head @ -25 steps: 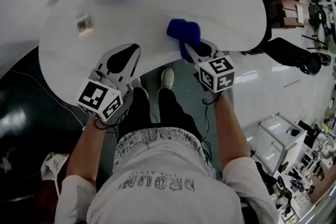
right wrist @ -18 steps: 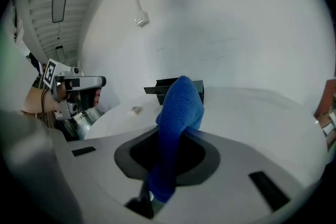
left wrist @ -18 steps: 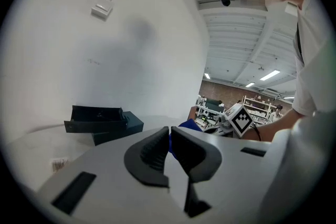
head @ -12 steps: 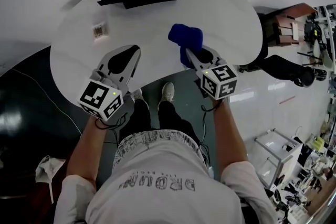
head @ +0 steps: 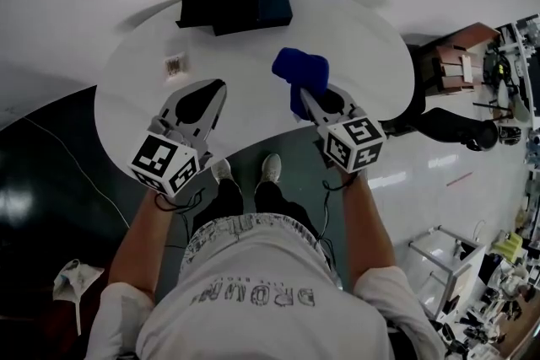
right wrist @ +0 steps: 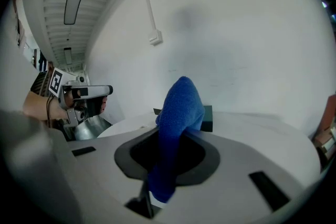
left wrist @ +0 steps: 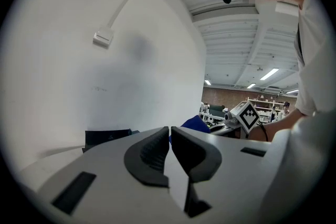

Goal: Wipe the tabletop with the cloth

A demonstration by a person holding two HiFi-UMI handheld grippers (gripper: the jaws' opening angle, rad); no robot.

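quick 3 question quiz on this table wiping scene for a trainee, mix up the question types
1. True or false: the left hand-held gripper is shut with nothing between its jaws.
2. What holds the blue cloth?
A. the right hand-held gripper
B. the left hand-held gripper
C. nothing, it lies flat on the table
3. Fill in: seen from the person, the dark box sits at the ___ (near/far) side of the white table.

Key: 1 true; 2 A; 3 far
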